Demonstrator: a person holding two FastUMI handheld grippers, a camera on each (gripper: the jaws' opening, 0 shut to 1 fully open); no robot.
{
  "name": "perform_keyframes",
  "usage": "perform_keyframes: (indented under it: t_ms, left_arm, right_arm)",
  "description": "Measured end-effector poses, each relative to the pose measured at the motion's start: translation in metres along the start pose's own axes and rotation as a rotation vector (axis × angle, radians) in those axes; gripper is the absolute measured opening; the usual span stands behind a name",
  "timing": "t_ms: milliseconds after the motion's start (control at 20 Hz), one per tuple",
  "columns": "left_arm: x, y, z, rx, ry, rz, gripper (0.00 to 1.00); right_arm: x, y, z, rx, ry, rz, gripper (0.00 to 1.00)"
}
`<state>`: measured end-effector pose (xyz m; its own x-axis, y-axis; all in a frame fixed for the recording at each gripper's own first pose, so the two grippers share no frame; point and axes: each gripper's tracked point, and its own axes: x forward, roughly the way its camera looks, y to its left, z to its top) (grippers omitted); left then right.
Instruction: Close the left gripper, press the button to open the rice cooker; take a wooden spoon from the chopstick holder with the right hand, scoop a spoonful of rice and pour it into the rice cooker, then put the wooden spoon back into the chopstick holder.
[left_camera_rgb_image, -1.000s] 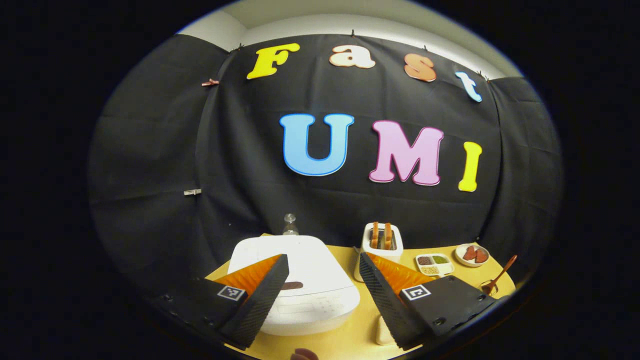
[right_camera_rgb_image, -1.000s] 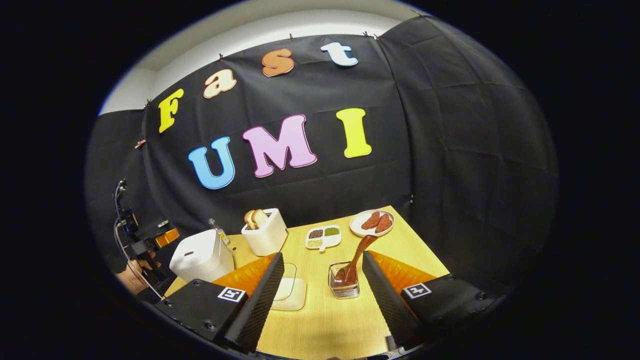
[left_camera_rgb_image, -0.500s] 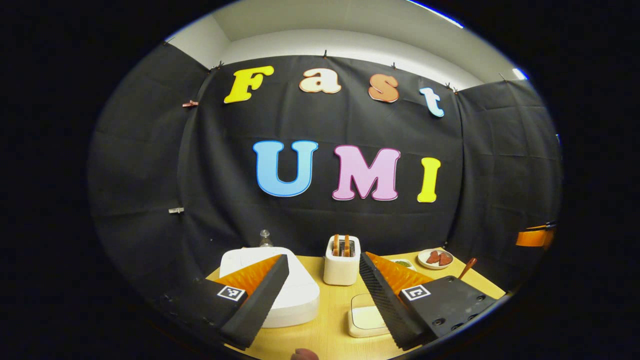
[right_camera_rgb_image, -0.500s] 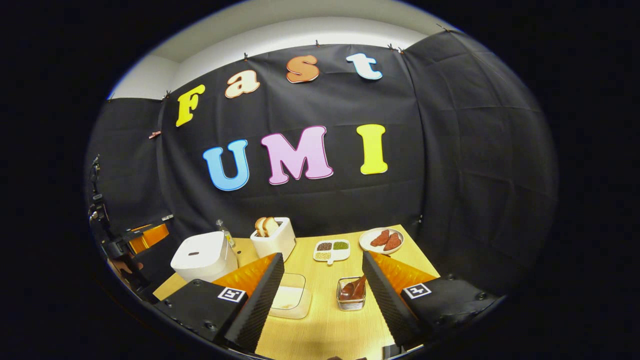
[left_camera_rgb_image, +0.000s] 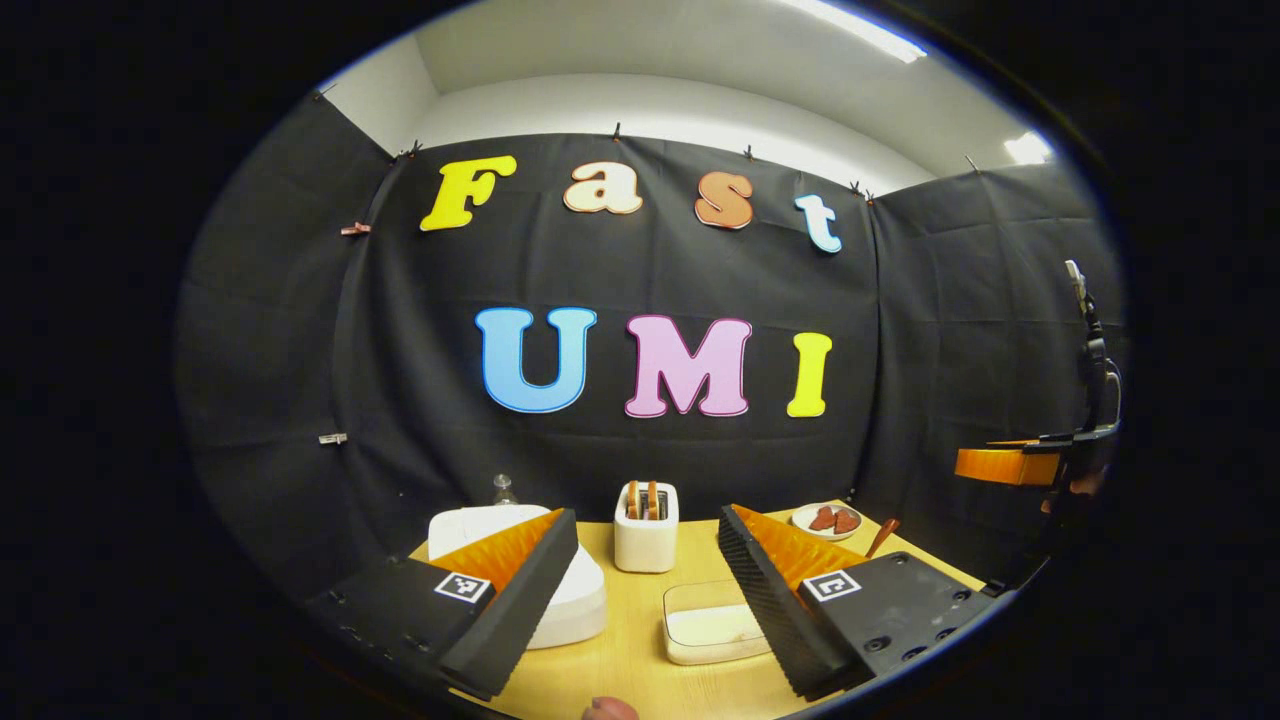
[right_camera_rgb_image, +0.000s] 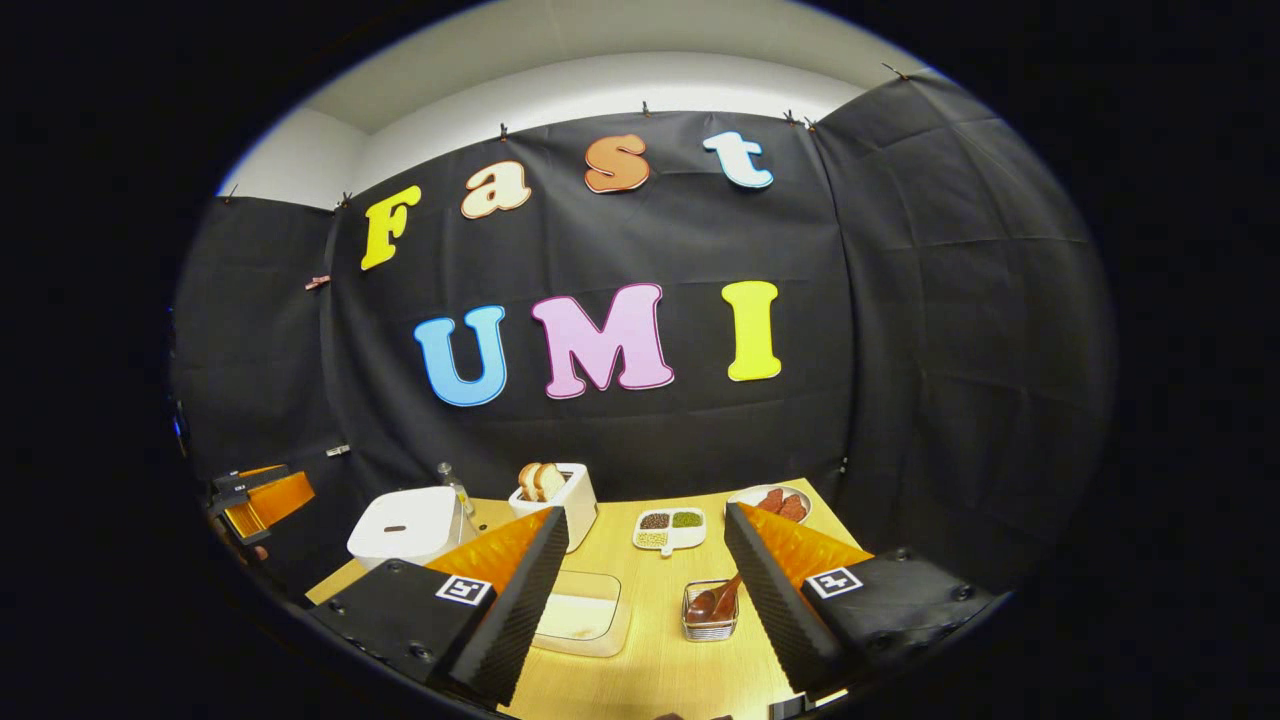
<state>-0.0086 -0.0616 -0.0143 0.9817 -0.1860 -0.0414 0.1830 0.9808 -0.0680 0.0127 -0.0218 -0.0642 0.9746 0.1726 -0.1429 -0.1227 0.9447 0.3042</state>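
Grippers (left_camera_rgb_image: 648, 590) (right_camera_rgb_image: 645, 600) are hanging wide open above the table (right_camera_rgb_image: 650, 660) because we are holding nothing; spoon (right_camera_rgb_image: 722, 600) is sitting in its holder (right_camera_rgb_image: 710, 622), cooker (right_camera_rgb_image: 405, 525) closed

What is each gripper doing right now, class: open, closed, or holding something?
Left gripper: open, holding nothing, above the yellow wooden table.
Right gripper: open, holding nothing, above the same table.
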Motion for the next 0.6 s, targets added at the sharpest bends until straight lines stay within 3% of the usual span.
perform_keyframes:
  t_ms: [600]
  left_arm:
    - [-0.0088, 0.0025, -0.0090, -0.001, 0.030, -0.010, 0.98]
  right_arm:
    - [-0.0050, 0.0053, -0.0048, -0.006, 0.008, -0.021, 0.98]
